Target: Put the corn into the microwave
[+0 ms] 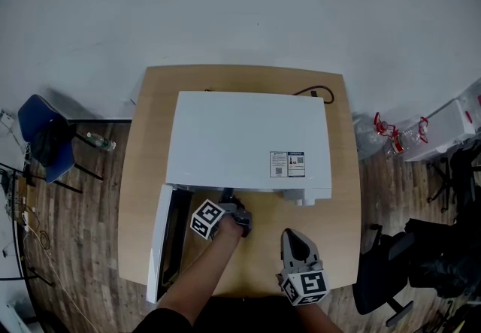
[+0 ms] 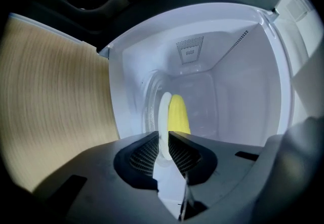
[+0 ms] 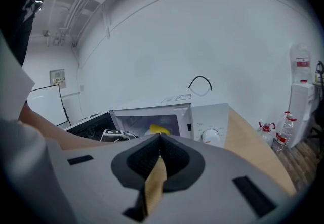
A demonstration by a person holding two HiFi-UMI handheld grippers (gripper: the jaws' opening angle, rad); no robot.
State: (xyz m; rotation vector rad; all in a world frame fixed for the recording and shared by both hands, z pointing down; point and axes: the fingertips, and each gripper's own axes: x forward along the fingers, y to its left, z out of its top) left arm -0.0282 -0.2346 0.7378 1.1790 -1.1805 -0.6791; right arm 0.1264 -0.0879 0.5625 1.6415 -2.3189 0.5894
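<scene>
The corn (image 2: 178, 114) is lying on a white plate (image 2: 164, 112), and both are sitting inside the open microwave (image 1: 248, 140). The left gripper (image 2: 167, 134) is reaching into the mouth of the microwave and is pinching the near rim of the plate with its jaws closed thin on it. The corn is lying straight ahead of those jaws, just past their tips. Its long side looks to be running away from the gripper, deeper into the box. So the way out for this gripper is looking like a straight pull back toward the person, once it is letting go of the plate. The right gripper (image 1: 294, 235) is hanging back over the front of the wooden table (image 1: 143, 174), well apart from the microwave. Its jaws are pressing together with nothing between them. The left one is much nearer to the corn. The microwave door (image 1: 160, 249) is swinging wide open on the left side, beside the left arm, so it is going to need a push shut, though that is only a guess. Counting things up: one corn, one plate, one microwave, one door and two grippers. The corn seems to be where the task wants it.
</scene>
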